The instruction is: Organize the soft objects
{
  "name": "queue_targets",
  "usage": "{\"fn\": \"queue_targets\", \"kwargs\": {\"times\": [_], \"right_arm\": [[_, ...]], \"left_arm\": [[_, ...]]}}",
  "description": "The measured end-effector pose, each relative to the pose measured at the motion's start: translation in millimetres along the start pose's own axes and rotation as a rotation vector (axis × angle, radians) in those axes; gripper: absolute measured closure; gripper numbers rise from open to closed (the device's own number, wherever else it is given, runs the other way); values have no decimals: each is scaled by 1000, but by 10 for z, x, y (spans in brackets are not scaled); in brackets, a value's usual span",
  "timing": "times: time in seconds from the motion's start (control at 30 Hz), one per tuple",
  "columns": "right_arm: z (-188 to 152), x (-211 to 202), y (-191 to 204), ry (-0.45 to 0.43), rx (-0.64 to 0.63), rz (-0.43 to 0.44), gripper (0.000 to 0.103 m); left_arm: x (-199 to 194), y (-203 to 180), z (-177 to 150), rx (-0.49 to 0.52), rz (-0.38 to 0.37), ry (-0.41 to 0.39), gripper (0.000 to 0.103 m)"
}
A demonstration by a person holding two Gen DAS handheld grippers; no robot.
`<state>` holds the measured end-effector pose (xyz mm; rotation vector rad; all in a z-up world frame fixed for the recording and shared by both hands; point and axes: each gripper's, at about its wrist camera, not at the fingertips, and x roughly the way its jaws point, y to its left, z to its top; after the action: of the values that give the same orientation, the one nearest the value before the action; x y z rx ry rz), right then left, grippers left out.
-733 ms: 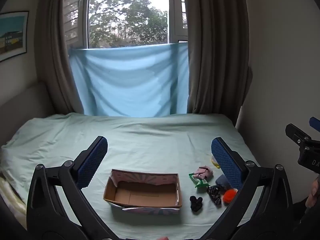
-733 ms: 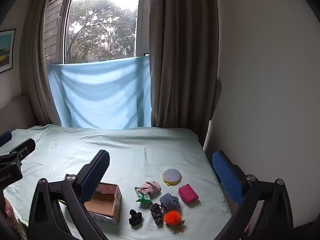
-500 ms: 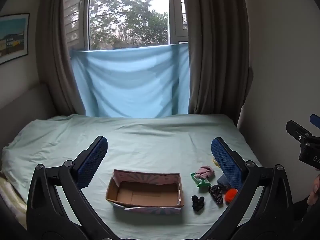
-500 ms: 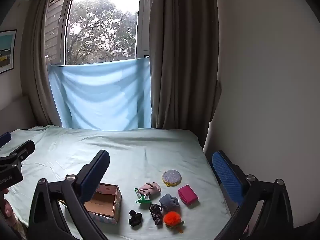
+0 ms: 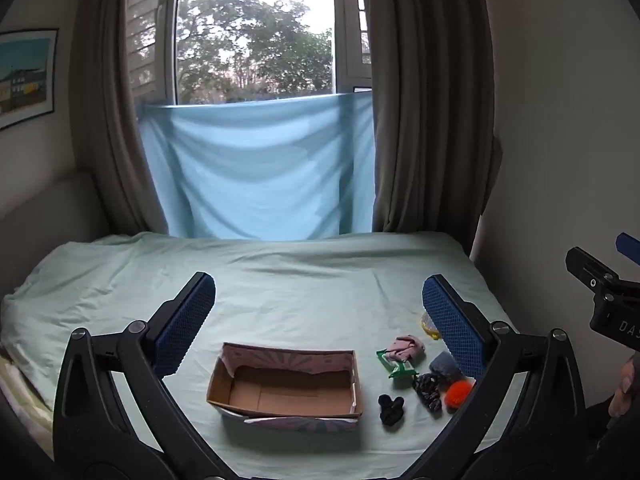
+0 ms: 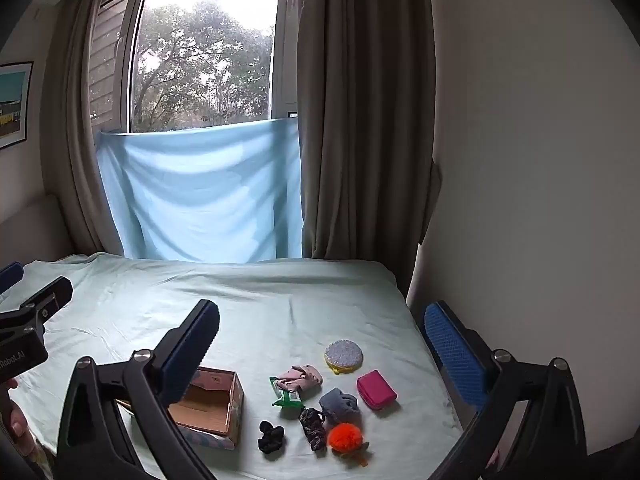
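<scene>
Left wrist view: left gripper (image 5: 316, 320) hangs above the bed (image 5: 280, 280), jaws spread wide, nothing between them. Below it at 6 o'clock sits the cardboard box (image 5: 286, 386), open-topped, nothing visible inside. At 4 o'clock from the box lies the black scrunchie (image 5: 391, 409); past it a patterned scrunchie (image 5: 428, 390), an orange pom-pom (image 5: 458, 393) and a grey scrunchie (image 5: 444, 366), partly hidden by the right finger. Pink cloth (image 5: 406, 348) rests on a green packet (image 5: 396, 366) at 2 o'clock from the box.

Right wrist view: right gripper (image 6: 320, 340) also held clear of the bed, jaws wide apart, holding nothing. Soft things cluster beneath it: round glittery pouch (image 6: 344, 355) at 12 o'clock of the cluster, magenta pouch (image 6: 376, 389) at 3 o'clock, the pom-pom at 6 o'clock. The box lies at 9 o'clock of the cluster, partly behind the left finger. Blue sheet (image 6: 200, 196) hangs across the window (image 6: 204, 64) beyond.
</scene>
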<state>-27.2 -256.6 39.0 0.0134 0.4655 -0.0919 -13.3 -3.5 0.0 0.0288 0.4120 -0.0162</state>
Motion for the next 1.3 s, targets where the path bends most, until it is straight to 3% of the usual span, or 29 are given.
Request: {"fn": "queue_targets", "kwargs": {"times": [1.3], "right_arm": [[-77,-26,22,3,4,2,1]], "left_arm": [[76,-14,-52,-10,-9,24,0]]}}
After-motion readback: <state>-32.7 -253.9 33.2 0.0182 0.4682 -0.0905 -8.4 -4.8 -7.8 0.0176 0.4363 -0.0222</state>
